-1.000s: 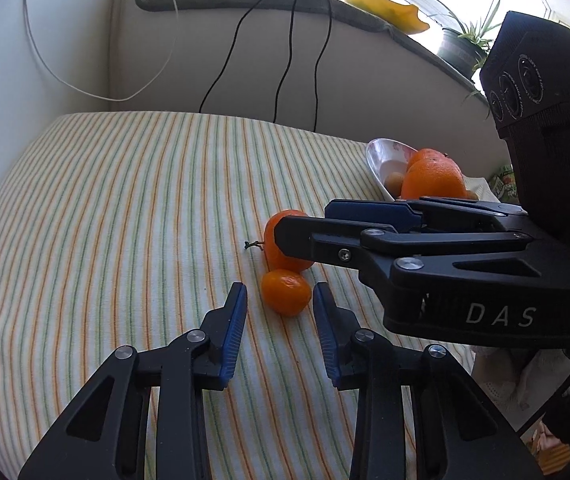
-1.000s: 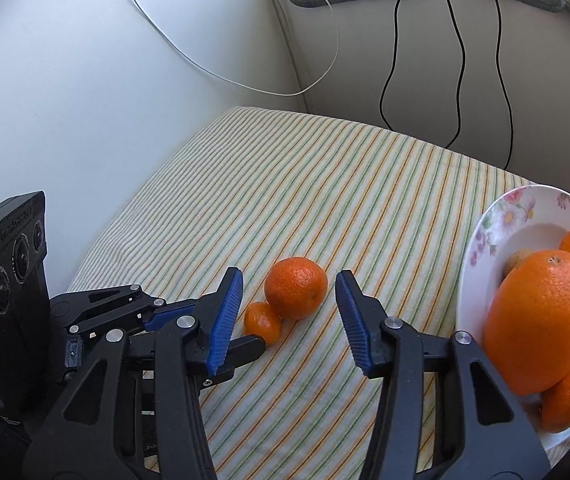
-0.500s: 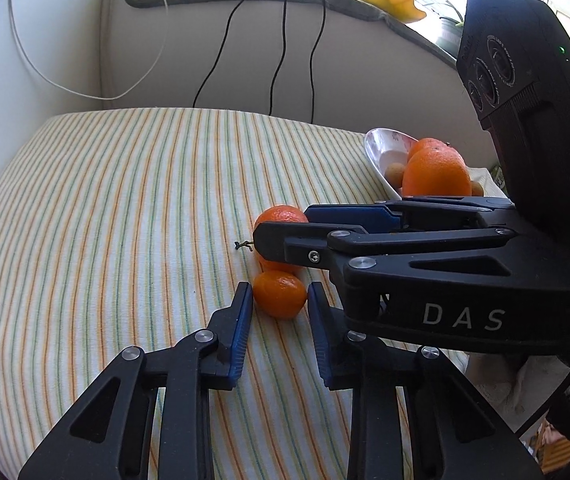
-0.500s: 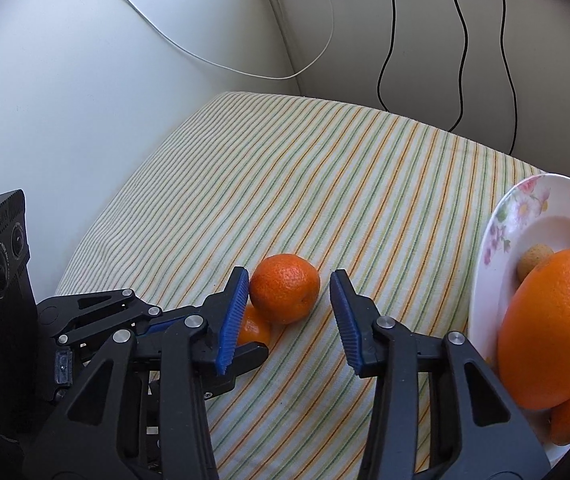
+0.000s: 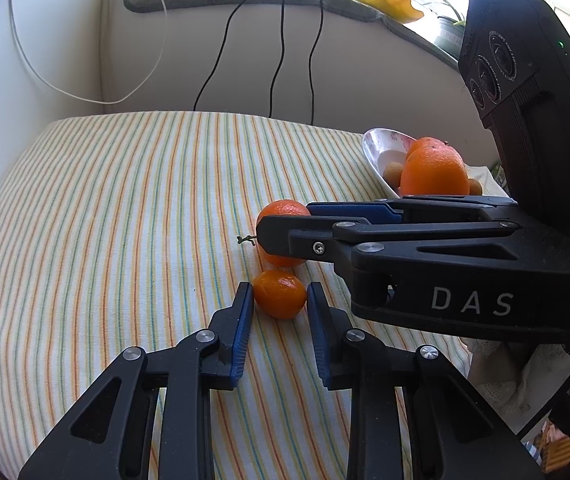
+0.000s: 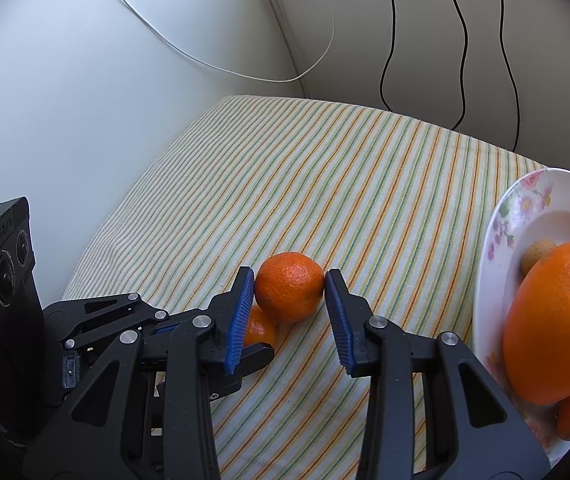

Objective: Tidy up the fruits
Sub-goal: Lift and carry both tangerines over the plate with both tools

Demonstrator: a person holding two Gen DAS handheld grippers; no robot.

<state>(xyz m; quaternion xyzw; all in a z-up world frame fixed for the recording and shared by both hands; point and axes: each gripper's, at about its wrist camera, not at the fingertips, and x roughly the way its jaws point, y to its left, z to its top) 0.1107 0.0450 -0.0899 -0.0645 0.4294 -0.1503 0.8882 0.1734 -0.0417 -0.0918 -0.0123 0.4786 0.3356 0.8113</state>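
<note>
Two tangerines lie side by side on the striped cloth. My left gripper (image 5: pixel 279 298) is open, its jaws around the small tangerine (image 5: pixel 280 294), tips level with it. My right gripper (image 6: pixel 289 286) is open, its jaws close on both sides of the larger tangerine (image 6: pixel 289 292), which also shows in the left wrist view (image 5: pixel 283 210). In the right wrist view the small tangerine (image 6: pixel 259 330) is partly hidden behind my finger. A floral plate (image 6: pixel 525 216) at the right holds a big orange (image 6: pixel 557 332) and other fruit.
The plate (image 5: pixel 377 148) with the big orange (image 5: pixel 435 172) stands at the cloth's right edge. Black and white cables (image 5: pixel 277 52) hang down the back wall. The wall bounds the surface on the left. The right gripper's body (image 5: pixel 445 264) crosses the left view.
Both grippers have moved forward and lower onto the tangerines. Each pair of jaws has narrowed around its fruit. The fruits have not moved.
</note>
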